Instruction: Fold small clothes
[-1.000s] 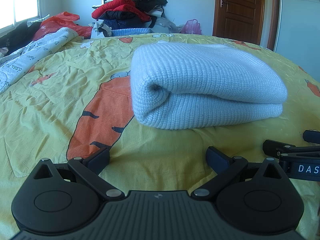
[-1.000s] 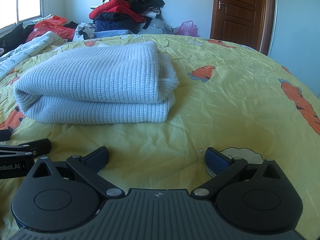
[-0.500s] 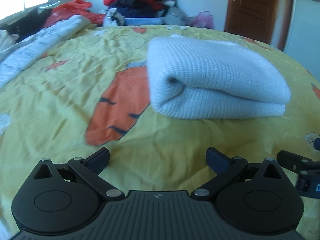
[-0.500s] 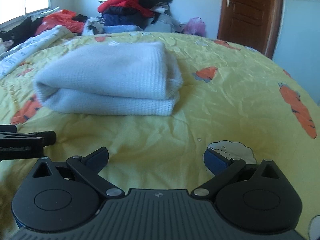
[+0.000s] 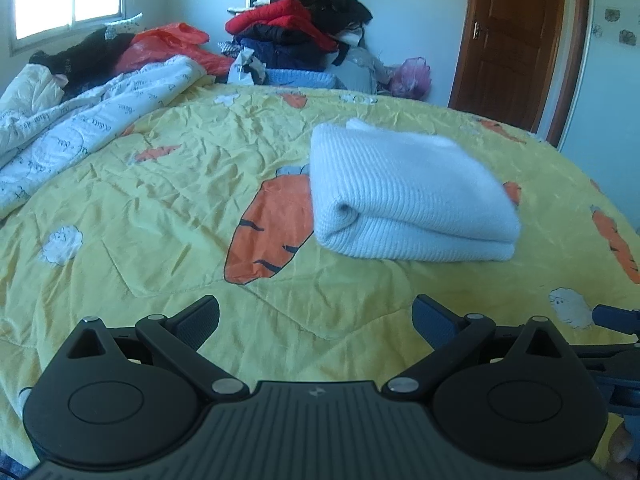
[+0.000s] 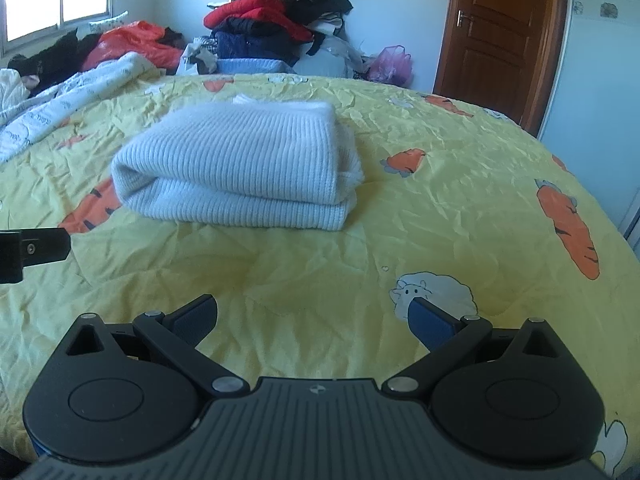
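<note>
A pale blue knitted sweater (image 5: 404, 196) lies folded in a thick bundle on the yellow carrot-print bedspread (image 5: 168, 208); it also shows in the right wrist view (image 6: 240, 168). My left gripper (image 5: 316, 320) is open and empty, held above the bedspread well short of the sweater. My right gripper (image 6: 312, 316) is open and empty too, set back from the sweater's near edge. The left gripper's finger shows at the left edge of the right wrist view (image 6: 36, 248); the right gripper shows at the right edge of the left wrist view (image 5: 616, 316).
A white printed quilt (image 5: 80, 136) lies bunched at the bed's far left. A pile of clothes (image 5: 300, 32) stands against the far wall. A brown door (image 5: 516, 40) is at the back right. A red plastic bag (image 5: 168, 44) lies near the window.
Both grippers have pulled back and risen away from the folded sweater, which now looks smaller and farther off. The sweater has not moved. Both stay open.
</note>
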